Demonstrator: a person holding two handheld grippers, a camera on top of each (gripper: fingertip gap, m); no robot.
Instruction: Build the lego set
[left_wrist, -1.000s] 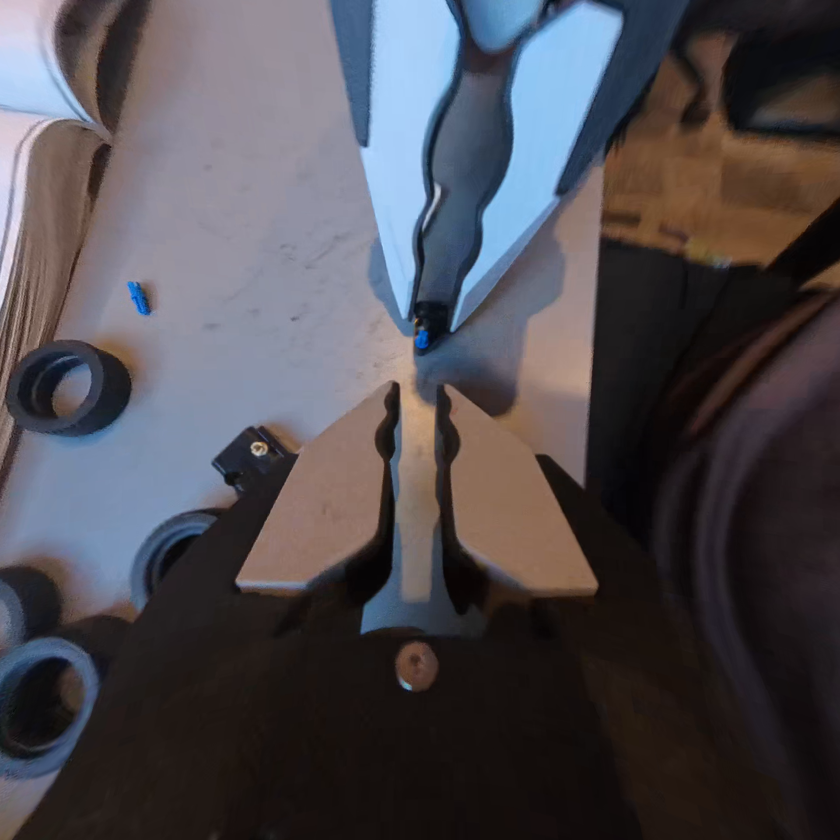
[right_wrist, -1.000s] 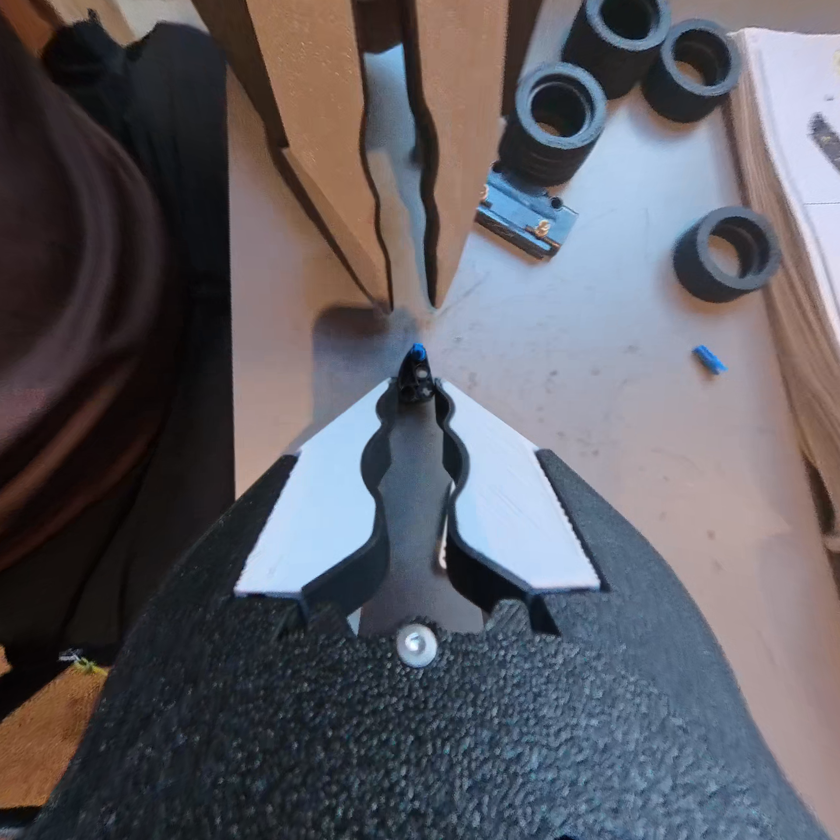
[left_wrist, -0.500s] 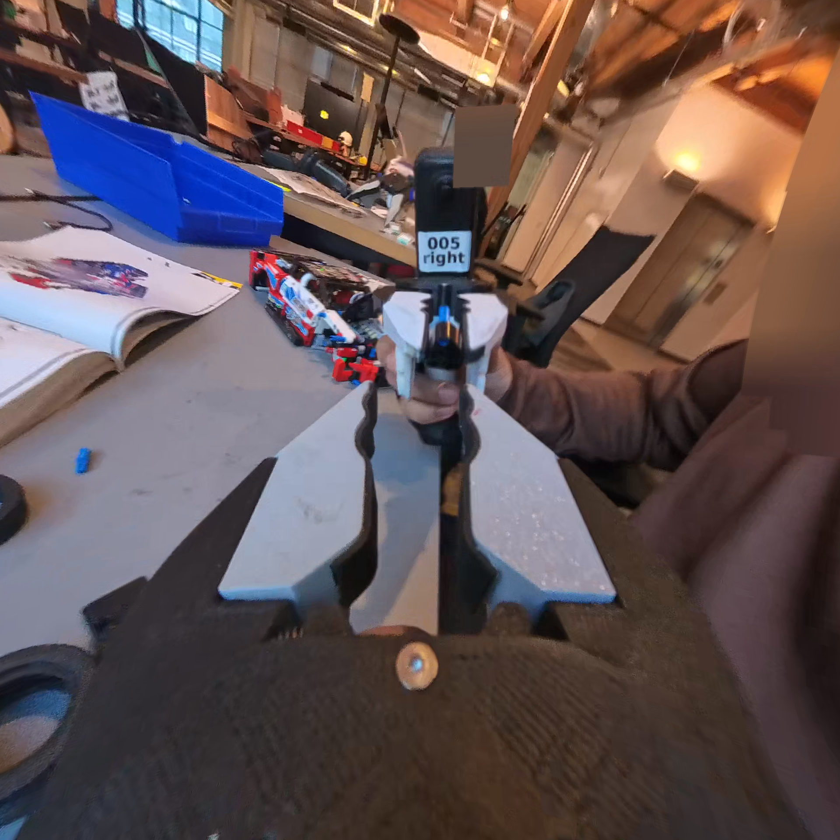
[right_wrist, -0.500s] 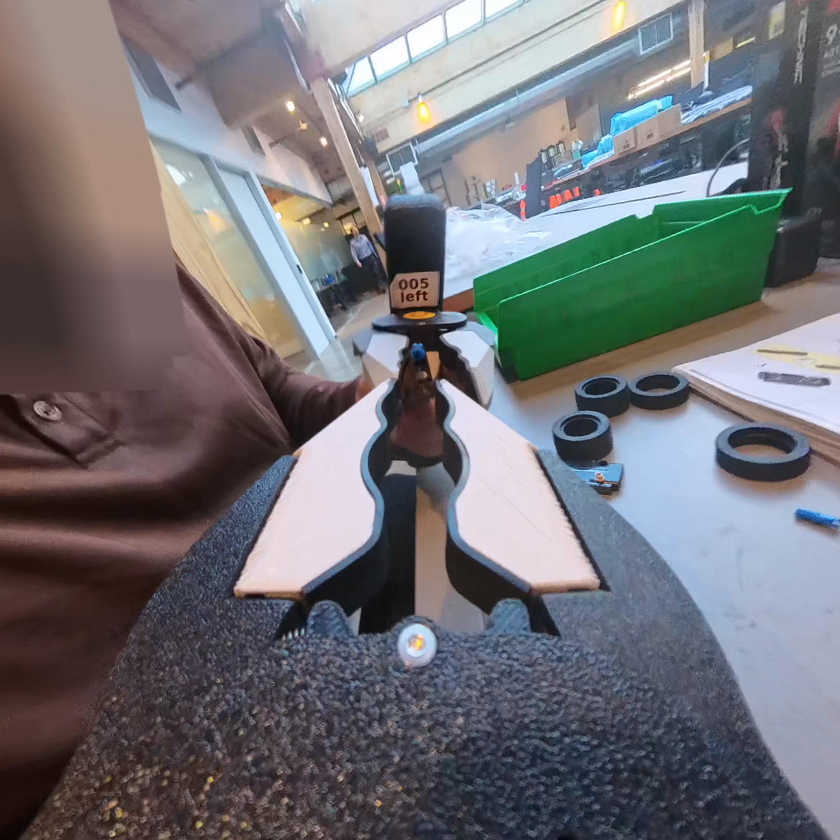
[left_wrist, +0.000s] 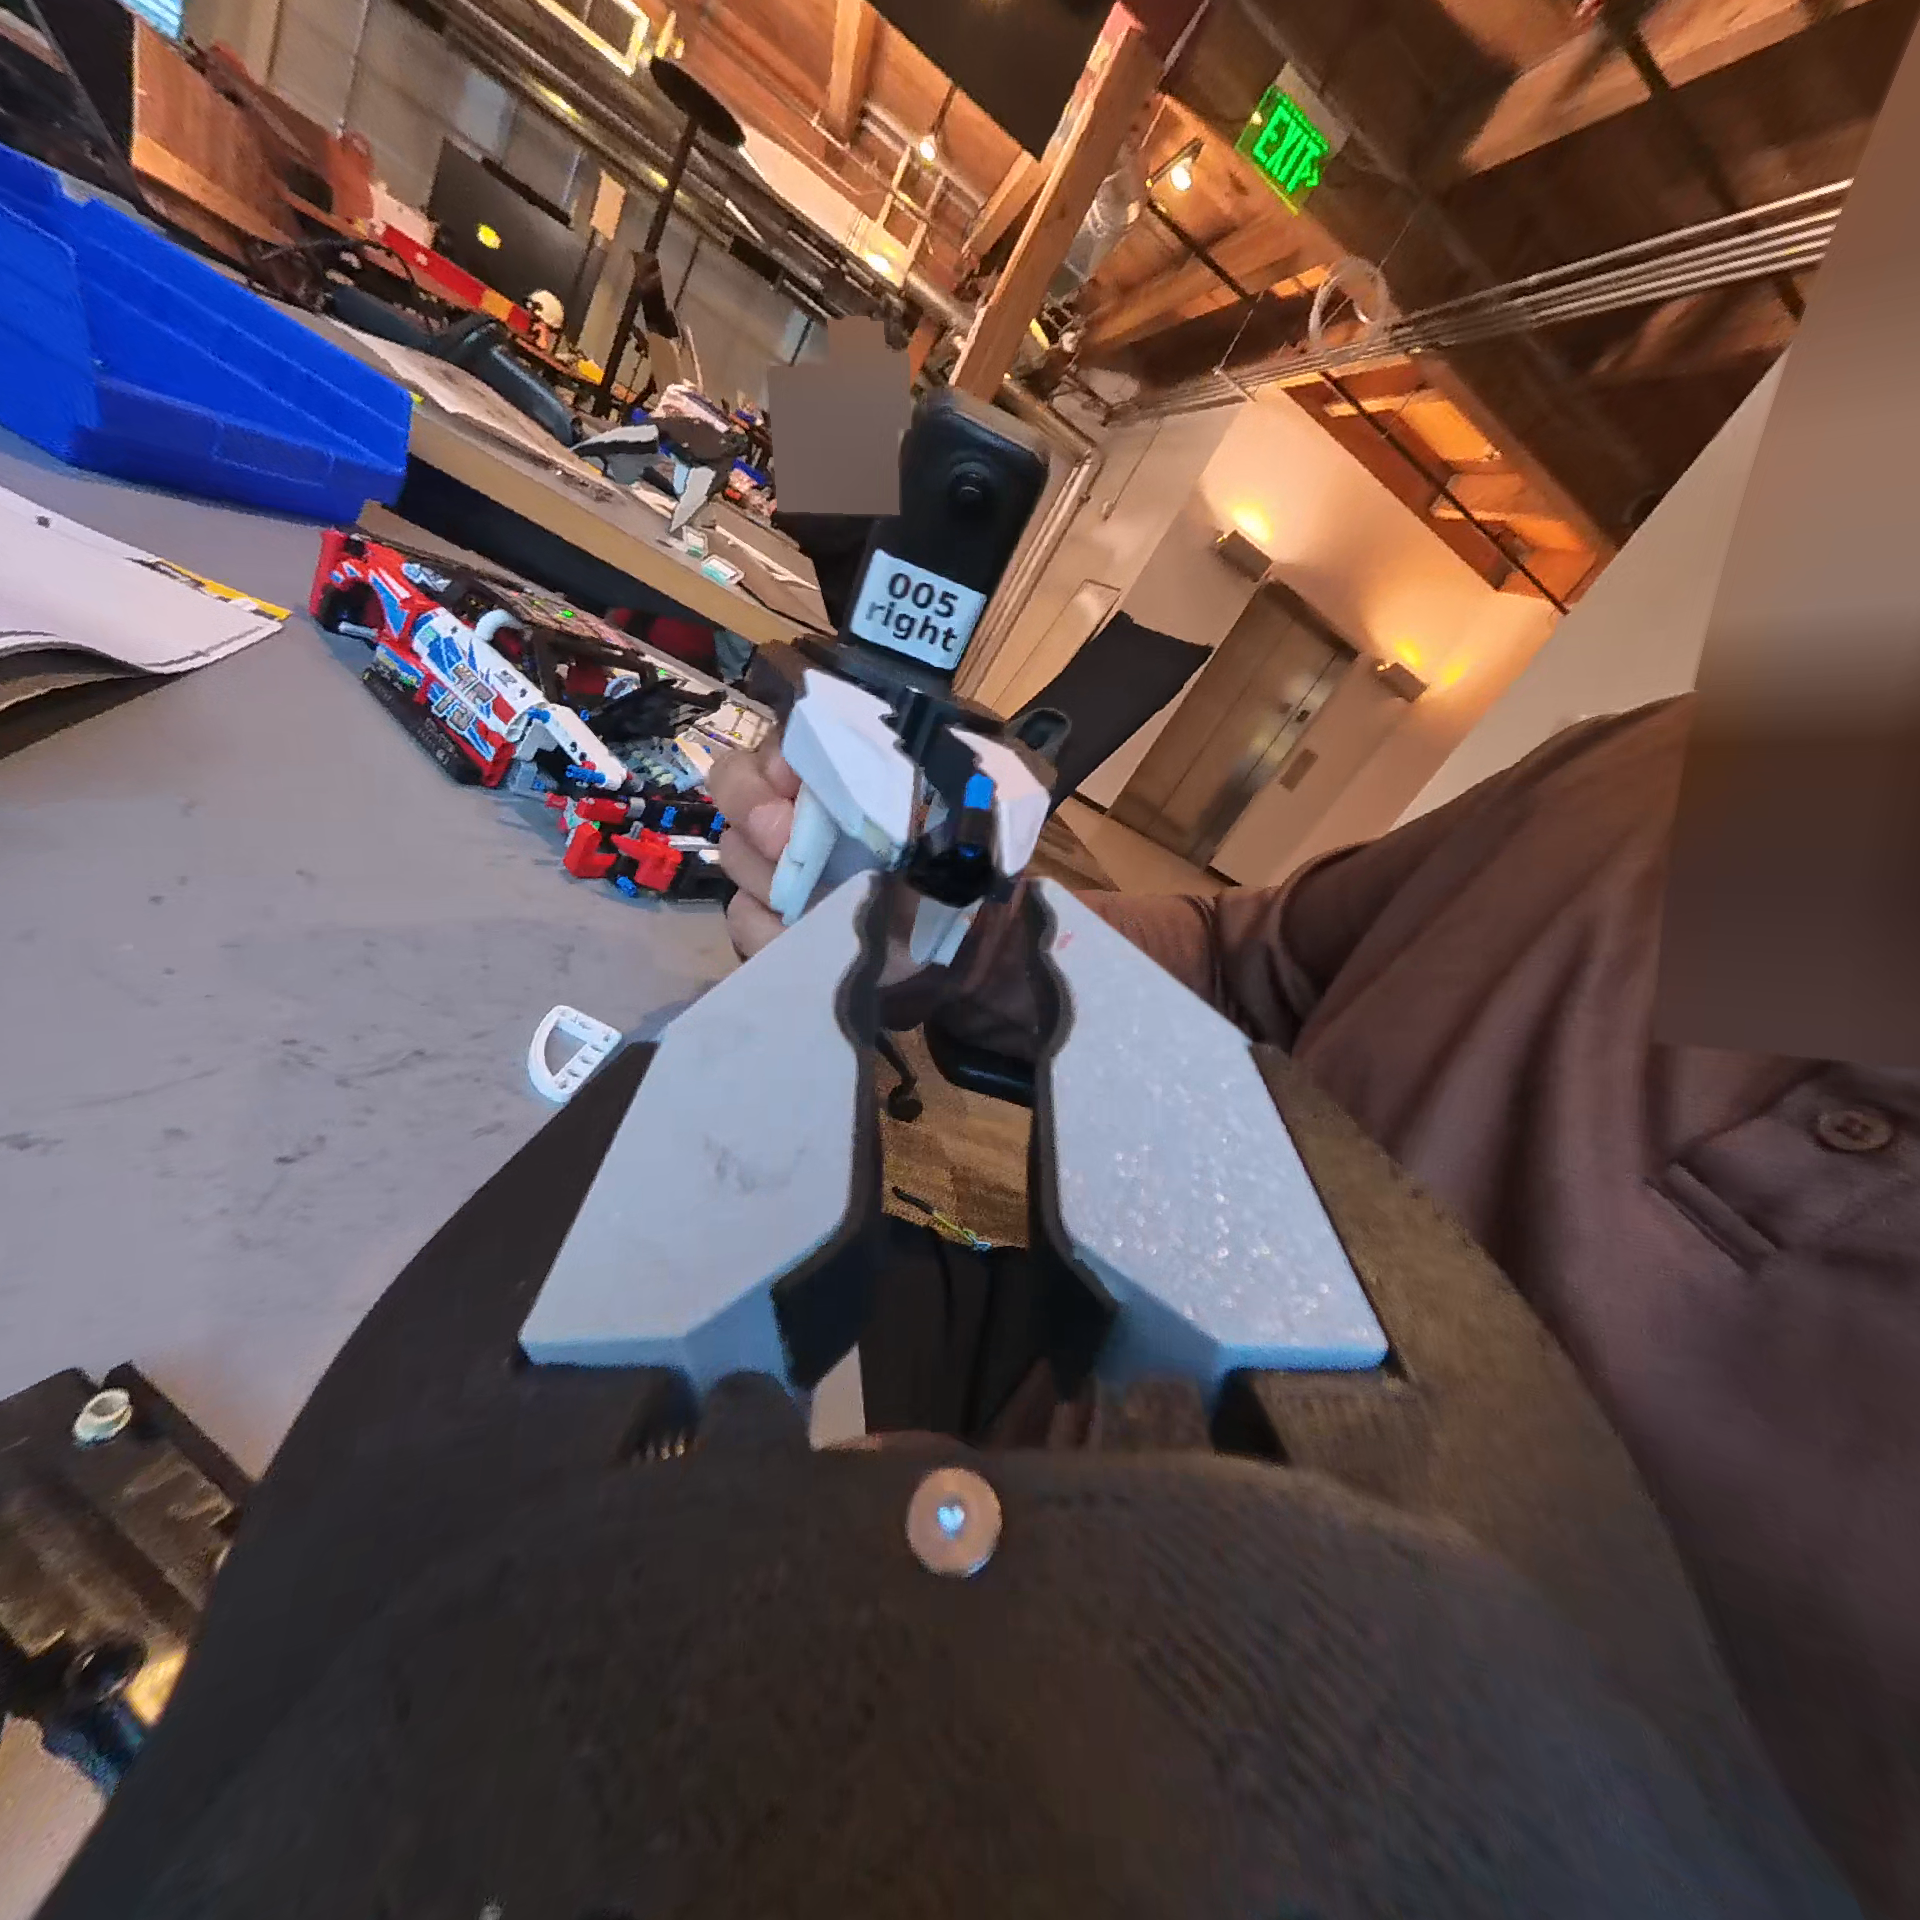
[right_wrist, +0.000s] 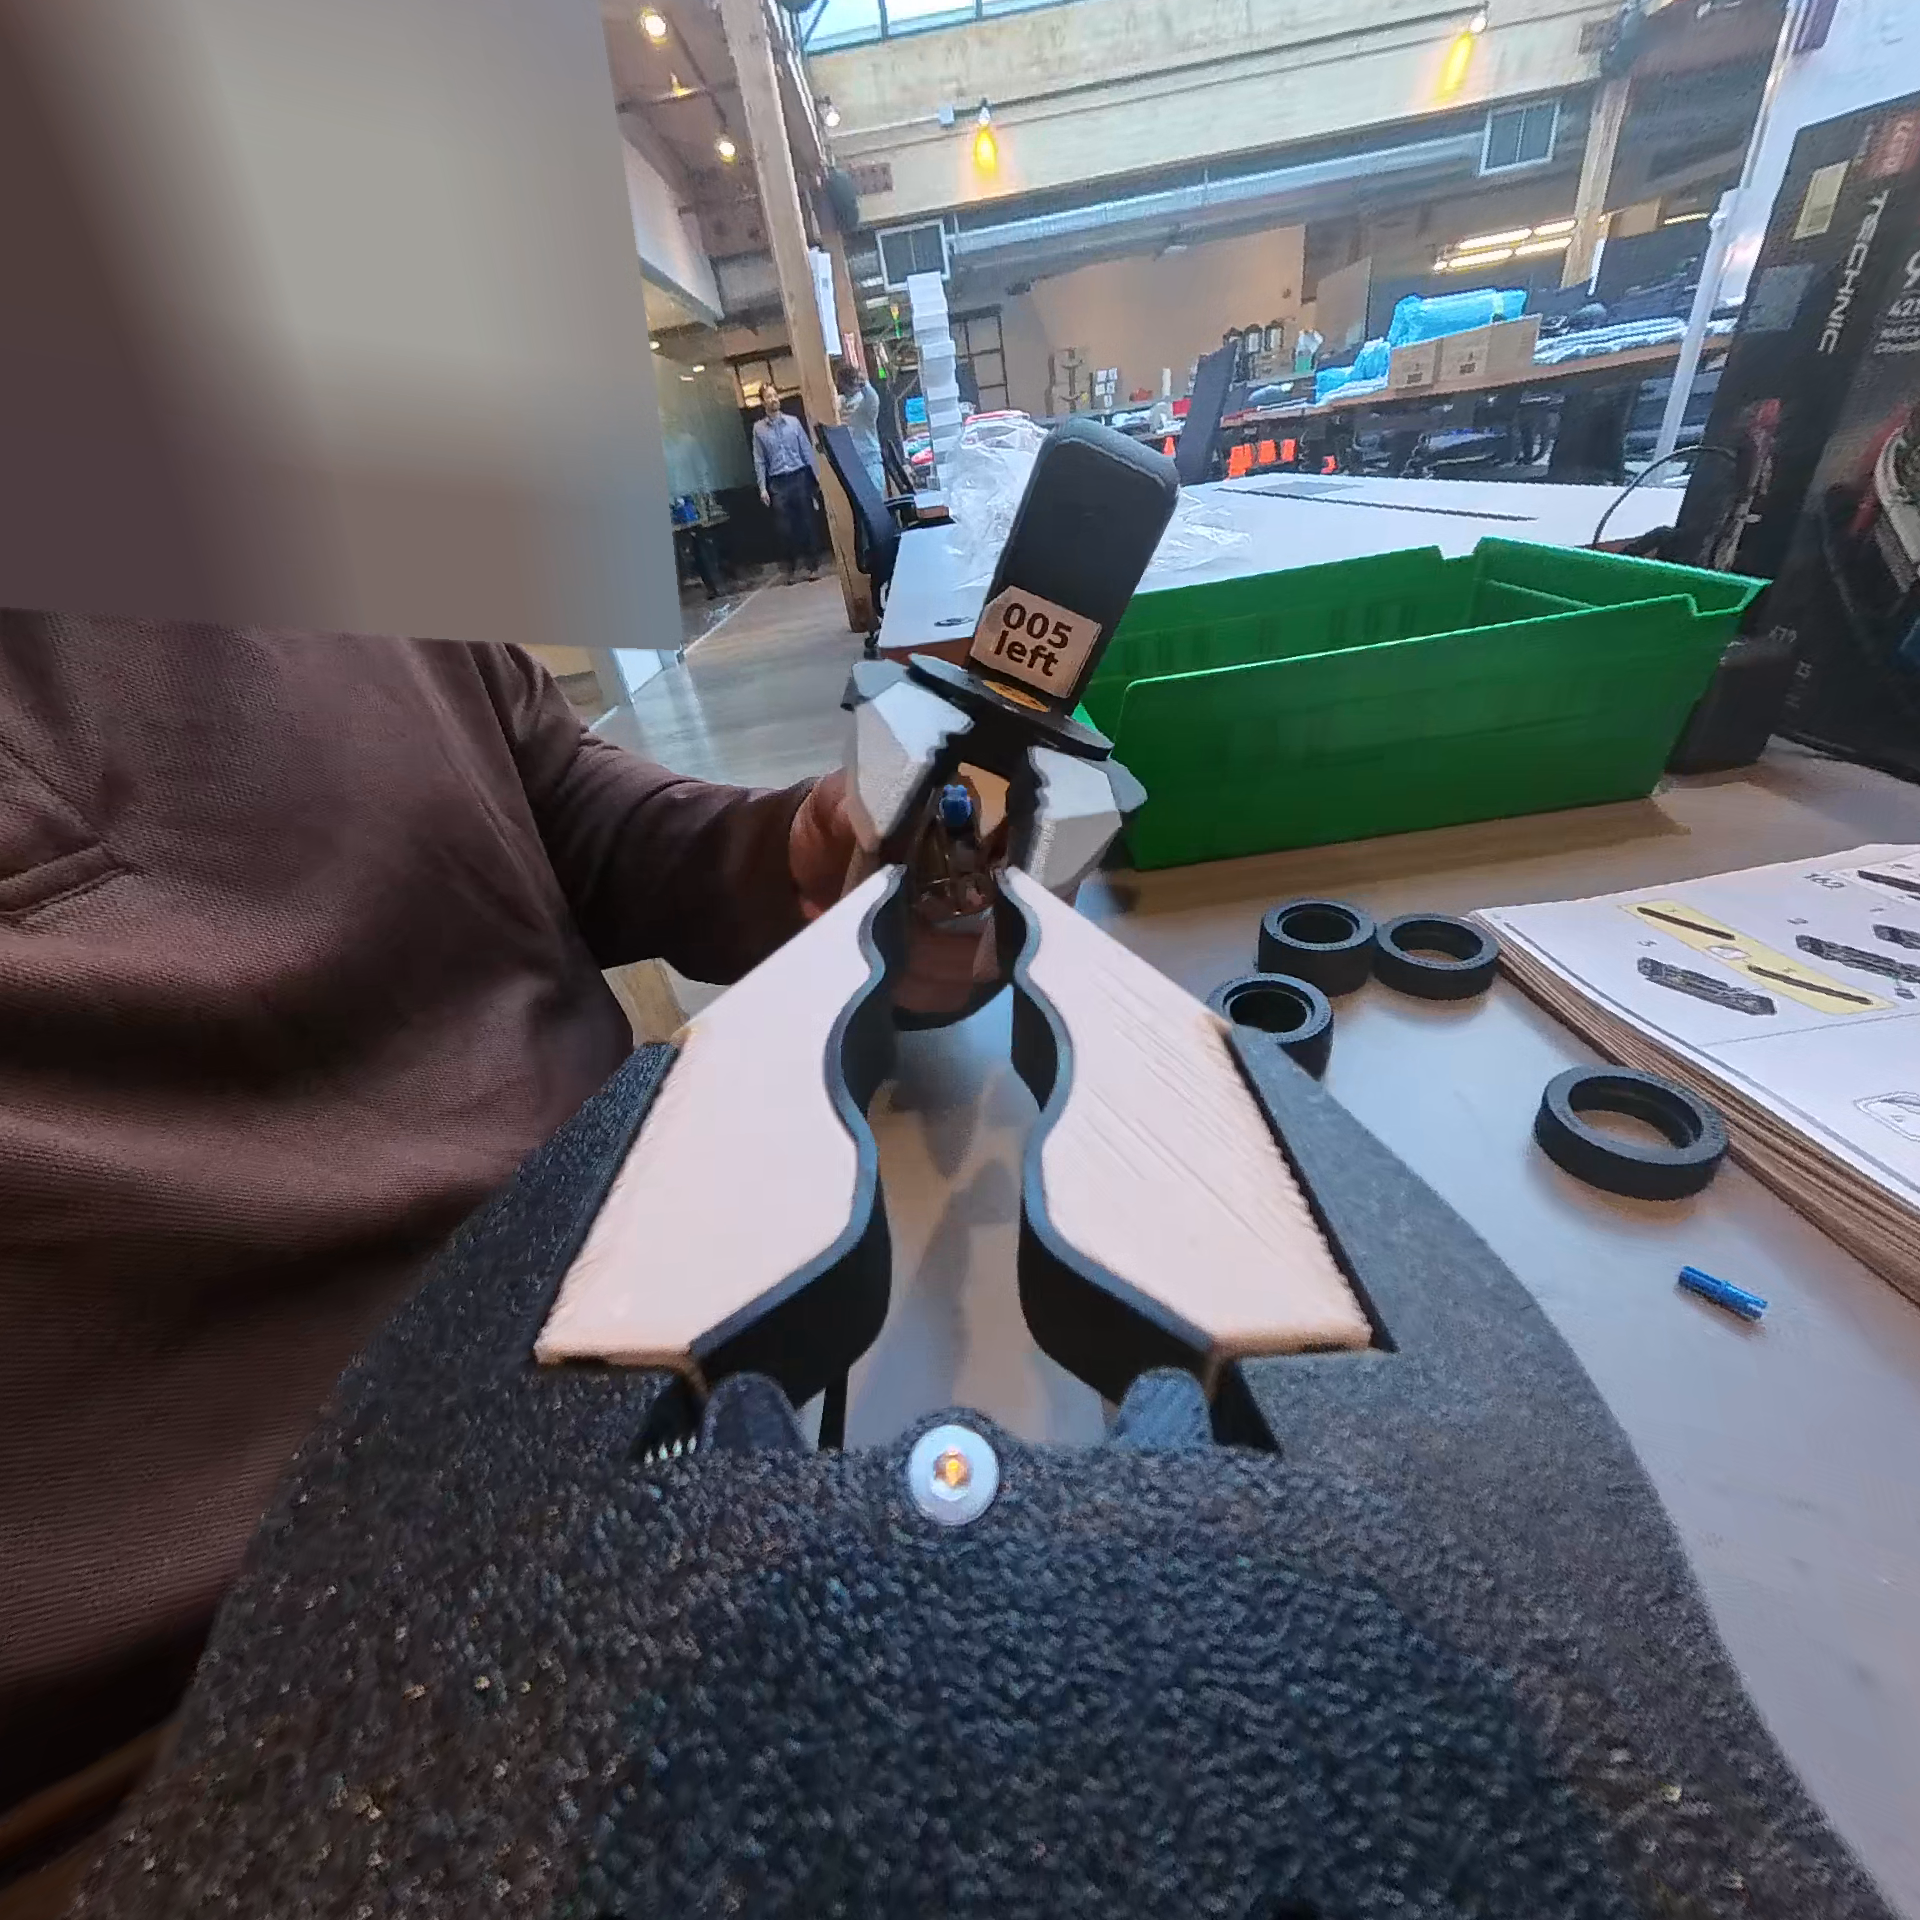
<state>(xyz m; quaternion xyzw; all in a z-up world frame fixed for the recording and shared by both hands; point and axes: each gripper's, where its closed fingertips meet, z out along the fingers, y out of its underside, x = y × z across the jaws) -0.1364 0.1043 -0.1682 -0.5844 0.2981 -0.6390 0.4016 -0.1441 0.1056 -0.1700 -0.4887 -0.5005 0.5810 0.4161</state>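
1. Grey-padded fingers of the left gripper (left_wrist: 951, 909) are spread, nothing between them, their tips just short of the right gripper (right_wrist: 951, 888), which faces them tip to tip in the air above the table (left_wrist: 260, 935).
2. Right gripper's tips look pinched on a small black connector (left_wrist: 948, 871) with a blue pin (left_wrist: 975, 795) standing out of it (the contact is small and partly hidden).
3. Judged step: passing or mating this piece between the two claws. Line up both claws on one axis, bring the spread fingers around the black body and not the pin, and close firmly before the right one lets go, since a drop here would fall near the table edge.
4. Farther off lie a white curved part (left_wrist: 569, 1049), black tyres (right_wrist: 1629, 1132), a loose blue pin (right_wrist: 1723, 1294) and the instruction booklet (right_wrist: 1766, 997).
5. Beyond them sit the half-built red and white car (left_wrist: 457, 675), a green bin (right_wrist: 1403, 707) and a blue bin (left_wrist: 208, 395).
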